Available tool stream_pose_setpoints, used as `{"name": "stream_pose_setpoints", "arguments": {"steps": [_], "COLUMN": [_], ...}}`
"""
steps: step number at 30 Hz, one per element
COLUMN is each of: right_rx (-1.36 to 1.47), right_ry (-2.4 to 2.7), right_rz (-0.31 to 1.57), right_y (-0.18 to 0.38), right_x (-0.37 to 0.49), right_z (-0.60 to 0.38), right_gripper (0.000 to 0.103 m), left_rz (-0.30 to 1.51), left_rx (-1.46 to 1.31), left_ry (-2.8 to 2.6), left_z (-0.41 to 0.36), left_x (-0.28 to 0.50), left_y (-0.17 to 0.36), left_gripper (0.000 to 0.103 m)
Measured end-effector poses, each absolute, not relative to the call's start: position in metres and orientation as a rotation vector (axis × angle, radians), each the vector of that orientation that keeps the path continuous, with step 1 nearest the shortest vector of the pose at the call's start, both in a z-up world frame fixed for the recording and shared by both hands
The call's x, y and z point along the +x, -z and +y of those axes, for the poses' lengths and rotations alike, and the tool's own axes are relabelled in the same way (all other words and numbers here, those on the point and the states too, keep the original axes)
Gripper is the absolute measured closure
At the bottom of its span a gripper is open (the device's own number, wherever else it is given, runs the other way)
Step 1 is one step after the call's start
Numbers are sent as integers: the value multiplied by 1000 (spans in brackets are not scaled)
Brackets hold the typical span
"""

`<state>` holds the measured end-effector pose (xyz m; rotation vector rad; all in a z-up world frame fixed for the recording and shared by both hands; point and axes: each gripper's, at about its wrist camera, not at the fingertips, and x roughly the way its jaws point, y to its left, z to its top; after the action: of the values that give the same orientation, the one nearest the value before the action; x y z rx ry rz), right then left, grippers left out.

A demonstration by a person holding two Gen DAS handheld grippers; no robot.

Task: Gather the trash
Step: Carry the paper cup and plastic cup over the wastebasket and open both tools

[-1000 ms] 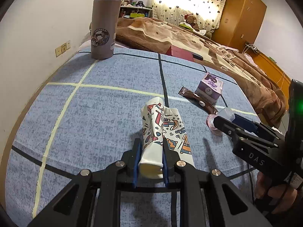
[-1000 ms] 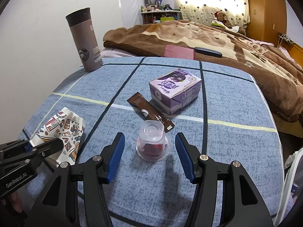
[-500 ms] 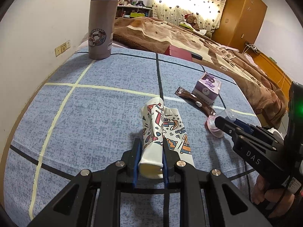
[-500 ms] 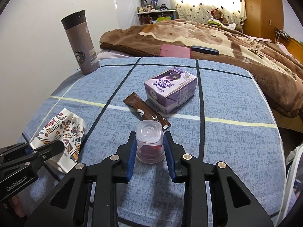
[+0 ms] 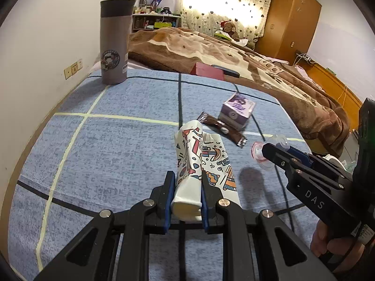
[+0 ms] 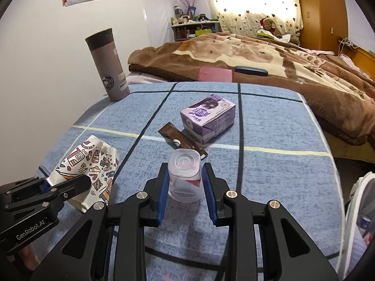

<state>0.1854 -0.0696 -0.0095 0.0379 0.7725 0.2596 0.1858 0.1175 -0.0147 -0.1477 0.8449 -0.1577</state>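
Note:
My left gripper (image 5: pixel 186 195) is shut on a crushed patterned paper cup (image 5: pixel 196 164), held above the blue checked tablecloth (image 5: pixel 117 145). The cup also shows in the right wrist view (image 6: pixel 91 164). My right gripper (image 6: pixel 185 187) is shut on a small clear plastic cup (image 6: pixel 184 175) with a red remnant inside, lifted off the cloth; it shows at the right of the left wrist view (image 5: pixel 264 152). A brown sachet wrapper (image 6: pixel 182 142) and a purple carton (image 6: pixel 208 118) lie on the table beyond it.
A tall grey tumbler (image 6: pixel 106 65) stands at the table's far left corner by the wall. A bed with a brown blanket (image 6: pixel 269 61) lies behind the table. A white bag (image 6: pixel 361 222) hangs at the table's right edge.
My right gripper closed on the clear plastic cup and lifted it off the table. My left gripper kept hold of the paper cup and rose a little.

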Motion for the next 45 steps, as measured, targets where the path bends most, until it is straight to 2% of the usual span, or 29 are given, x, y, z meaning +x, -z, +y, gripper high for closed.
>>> {"name": "stream_pose_setpoints", "arguments": {"steps": [15, 45], "right_rx": [88, 179], "right_ry": [-213, 70], "right_rz": [704, 633], "right_y": [-11, -22], "right_x": [160, 111], "right_z": [-117, -261], "right_gripper": [74, 74], "left_rz": [798, 778], "left_rx": [-77, 72], "left_ry": [254, 555], "left_z": [55, -136], "left_x": [171, 154], "left_y": [-9, -24], "left_gripper": [83, 82]}}
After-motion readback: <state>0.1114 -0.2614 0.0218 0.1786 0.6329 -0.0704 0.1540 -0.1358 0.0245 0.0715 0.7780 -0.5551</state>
